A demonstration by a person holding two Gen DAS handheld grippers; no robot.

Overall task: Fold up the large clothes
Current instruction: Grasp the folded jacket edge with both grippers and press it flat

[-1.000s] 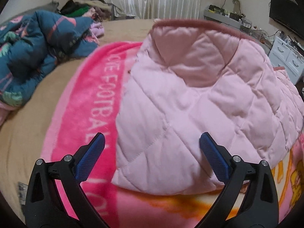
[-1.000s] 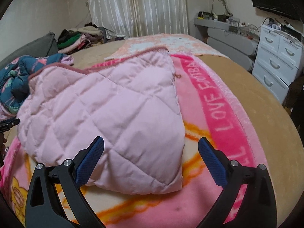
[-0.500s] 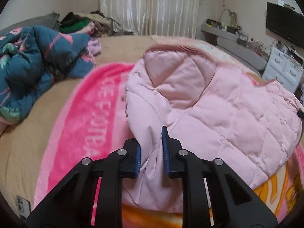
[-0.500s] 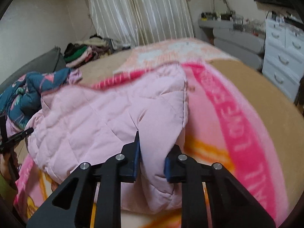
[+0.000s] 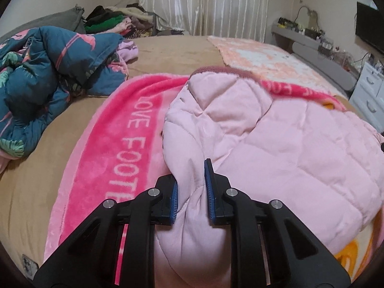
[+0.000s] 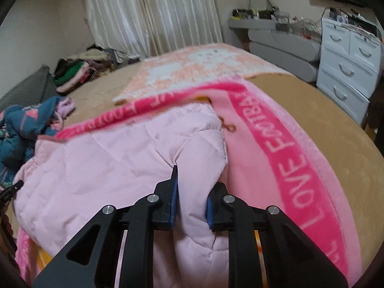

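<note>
Left gripper [image 5: 190, 192]: jaws narrow, clamped on a bunched fold of the pink quilted jacket [image 5: 276, 148] at its near edge. Fabric bulges between the blue pads and below them.

Right gripper [image 6: 190, 193]: jaws narrow, pinching the same jacket [image 6: 108, 168] near its right-hand corner; a crease runs up from the left pad toward 12 o'clock.

Jacket lies on a pink "LOVE FOOTBALL" blanket [image 5: 124, 144] spread over the tan bed [image 5: 36, 168]. Dark-pink collar trim [image 5: 216, 68] at 12 o'clock in left view.

Blue floral comforter [image 5: 48, 76] heaped at 10 o'clock, apart from the jacket. White drawers [image 6: 348, 55] at 2 o'clock in right view.
</note>
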